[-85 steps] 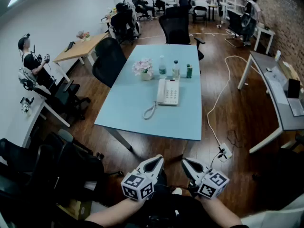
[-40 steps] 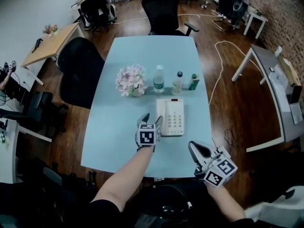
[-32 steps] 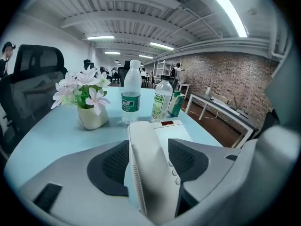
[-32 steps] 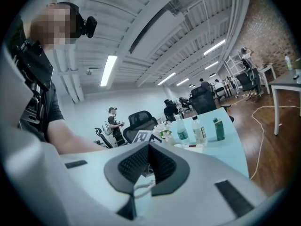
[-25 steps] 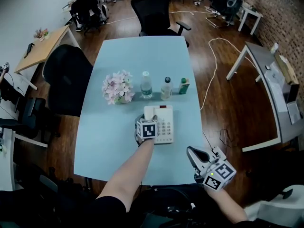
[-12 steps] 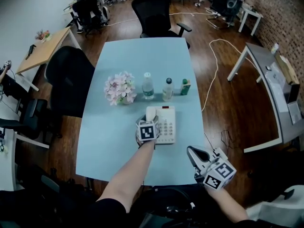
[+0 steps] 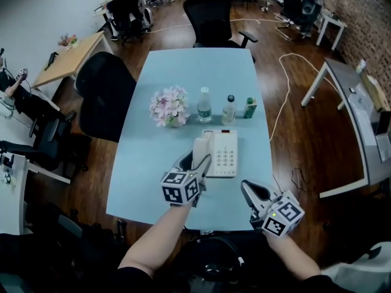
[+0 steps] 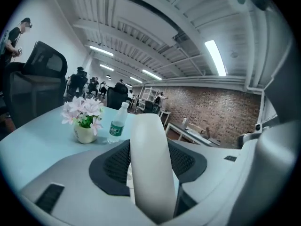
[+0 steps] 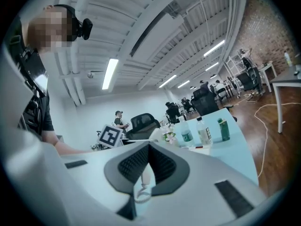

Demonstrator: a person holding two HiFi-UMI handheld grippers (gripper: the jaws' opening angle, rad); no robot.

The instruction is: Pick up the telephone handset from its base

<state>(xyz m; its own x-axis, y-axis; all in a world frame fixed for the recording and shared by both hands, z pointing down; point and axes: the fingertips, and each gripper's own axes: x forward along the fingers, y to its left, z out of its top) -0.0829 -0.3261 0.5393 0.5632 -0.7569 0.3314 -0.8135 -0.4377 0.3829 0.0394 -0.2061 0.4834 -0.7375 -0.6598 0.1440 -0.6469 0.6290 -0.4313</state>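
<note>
White pot (image 8: pixel 86 134) holds flowers (image 8: pixel 82 110); left gripper (image 7: pixel 195 161) grips handset (image 8: pixel 150 168).

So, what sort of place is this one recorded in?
Most likely an open-plan office: a long blue table carrying a desk telephone, black swivel chairs around it, and further desks beyond, such as the wooden desk at the left. A brick wall lines the right side.

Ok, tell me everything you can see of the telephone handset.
The handset is smooth off-white plastic, long with a rounded end. The left hand-held gripper clamps it, its jaws having just closed in on it. It tilts upward, raised above the left side of the base on the blue table. Its coiled cord hangs below.
</note>
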